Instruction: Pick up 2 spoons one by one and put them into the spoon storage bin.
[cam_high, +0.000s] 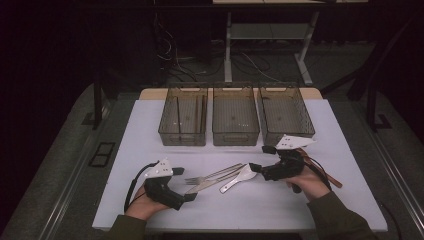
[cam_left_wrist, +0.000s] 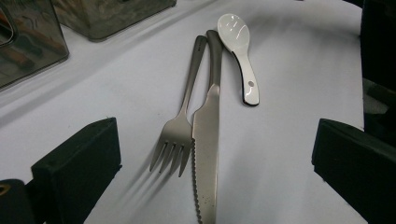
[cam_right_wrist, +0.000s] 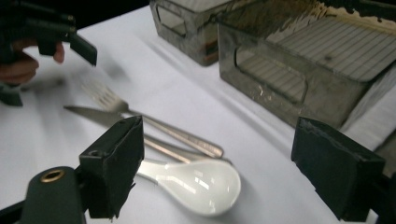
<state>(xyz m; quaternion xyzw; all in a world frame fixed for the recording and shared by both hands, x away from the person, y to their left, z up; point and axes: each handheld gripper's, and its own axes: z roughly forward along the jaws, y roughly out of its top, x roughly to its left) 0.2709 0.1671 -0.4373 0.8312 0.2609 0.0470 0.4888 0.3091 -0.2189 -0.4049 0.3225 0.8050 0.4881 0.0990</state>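
A steel fork (cam_high: 210, 175), a serrated steel knife (cam_high: 209, 184) and a white ceramic spoon (cam_high: 241, 176) lie side by side in the middle of the white mat (cam_high: 150, 145). My left gripper (cam_high: 184, 184) is open at their left end, and the fork (cam_left_wrist: 180, 126) and knife (cam_left_wrist: 205, 144) tips lie between its jaws. My right gripper (cam_high: 261, 158) is open at their right end. It hovers just above the spoon (cam_right_wrist: 196, 183), beyond which lie the fork (cam_right_wrist: 154, 123) and knife (cam_right_wrist: 91, 114). The spoon (cam_left_wrist: 240, 51) is farthest from the left gripper (cam_left_wrist: 217, 140).
Three clear smoky bins (cam_high: 183, 120) (cam_high: 235, 117) (cam_high: 286, 115) stand in a row at the back of the mat; the left one has a divider. Thin brown sticks (cam_high: 327, 175) lie under the right hand. The mat's front right is bare.
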